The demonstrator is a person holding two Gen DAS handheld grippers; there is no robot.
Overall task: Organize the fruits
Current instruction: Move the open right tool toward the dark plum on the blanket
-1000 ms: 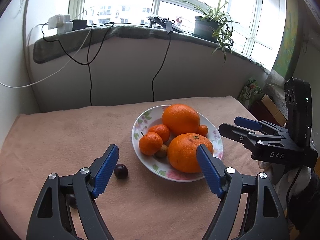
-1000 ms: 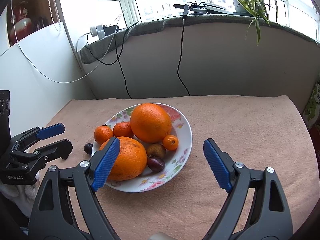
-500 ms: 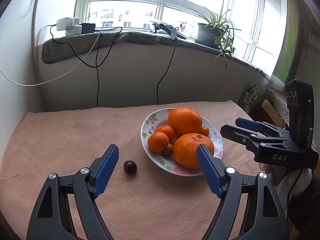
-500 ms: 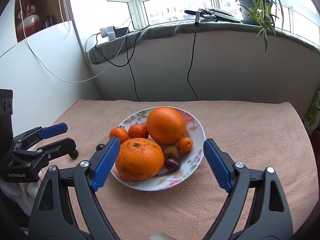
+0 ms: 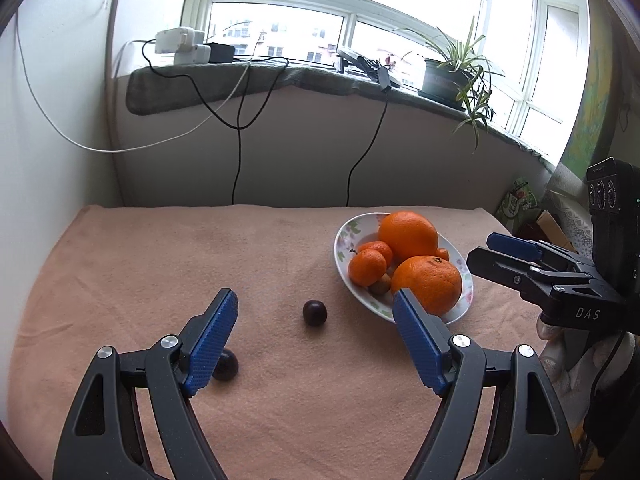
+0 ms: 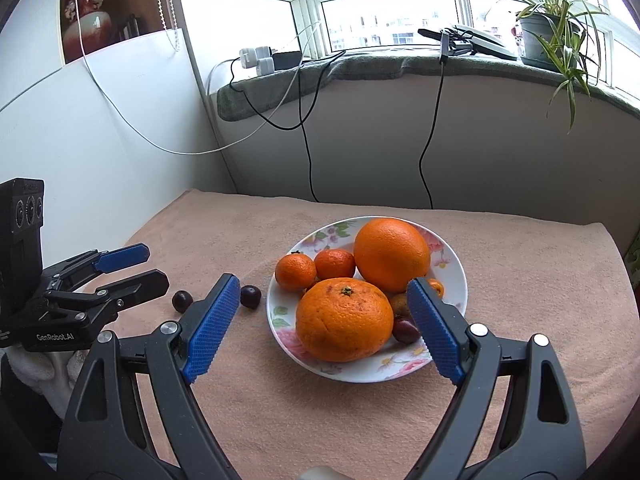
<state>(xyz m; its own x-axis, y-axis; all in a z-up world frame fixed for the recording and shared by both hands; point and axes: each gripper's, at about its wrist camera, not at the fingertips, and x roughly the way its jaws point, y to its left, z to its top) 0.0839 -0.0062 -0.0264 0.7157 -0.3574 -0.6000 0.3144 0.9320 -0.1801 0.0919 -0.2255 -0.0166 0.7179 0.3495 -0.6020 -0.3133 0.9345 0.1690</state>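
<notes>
a floral plate [image 6: 454, 280] sits on a peach-coloured cloth [image 6: 520, 320] and serves as the landmark here. on the plate lie two large oranges, the front orange [image 6: 344, 318] nearest the cameras and the back orange [image 6: 392, 254] behind it and touching it. to the left of these, still on the plate, are two mandarins [image 6: 295, 271] side by side. a tiny orange fruit [image 6: 437, 287], a brownish fruit [image 6: 400, 305] and a dark plum [image 6: 405, 330] are tucked at the plate's right side, partly hidden by a finger. off the plate, on the cloth just left of its rim, lies one loose plum [image 6: 250, 296], and a second loose plum [image 6: 182, 301] lies farther left of the plate. the left gripper [image 5: 316, 340] hovers over the cloth left of the plate with its jaws apart and nothing between the pads; the second loose plum shows half behind its left finger. the right gripper [image 6: 320, 320] hangs in front of the plate, jaws wide apart, framing the front orange without touching it.
</notes>
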